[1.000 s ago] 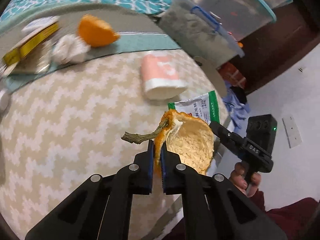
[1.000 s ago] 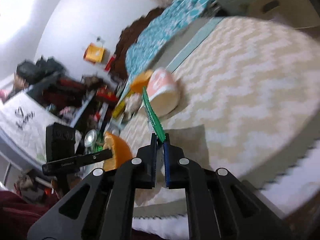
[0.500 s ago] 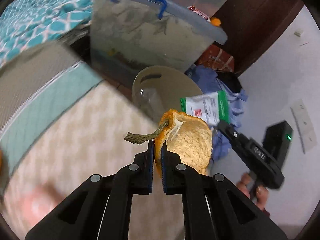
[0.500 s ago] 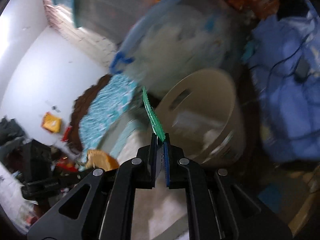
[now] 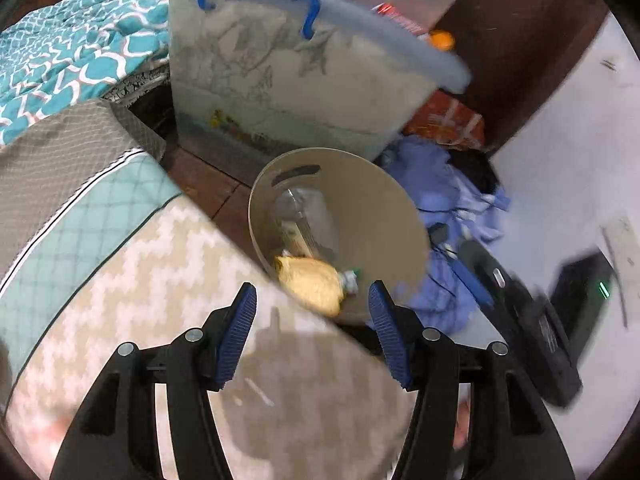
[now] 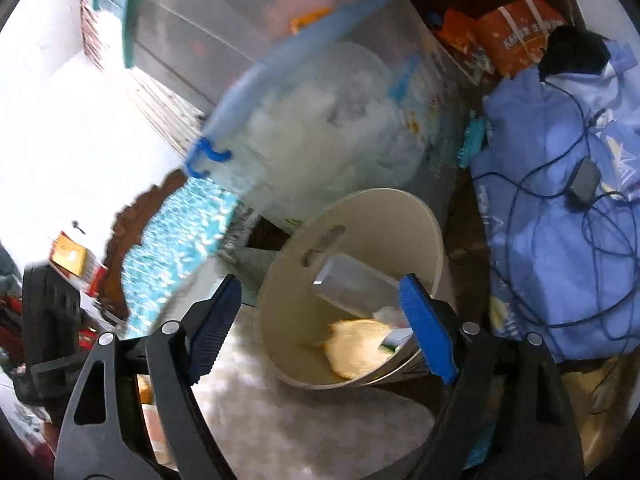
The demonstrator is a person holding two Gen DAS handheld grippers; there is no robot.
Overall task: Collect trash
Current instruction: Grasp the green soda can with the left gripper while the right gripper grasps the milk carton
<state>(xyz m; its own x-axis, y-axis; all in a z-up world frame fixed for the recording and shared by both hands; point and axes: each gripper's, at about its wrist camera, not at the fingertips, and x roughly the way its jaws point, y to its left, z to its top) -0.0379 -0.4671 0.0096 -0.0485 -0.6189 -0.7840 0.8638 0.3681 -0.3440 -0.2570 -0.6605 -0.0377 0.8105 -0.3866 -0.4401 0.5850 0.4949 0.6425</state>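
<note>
Hovering over the beige wastebasket (image 5: pixel 400 200), the left gripper (image 5: pixel 312 312) and right gripper (image 6: pixel 320 320) both have their fingers spread wide and carry nothing. An orange peel (image 5: pixel 314 284) lies at the bottom of the bin against its near wall, with a green-and-white packet (image 6: pixel 394 338) touching it and a clear plastic container (image 6: pixel 352 284) leaning above. So this drop looks done. Whether more trash waits on the chevron bedspread (image 5: pixel 140 300) cannot be told; only its edge nearest the basket shows, and it is blurred.
</note>
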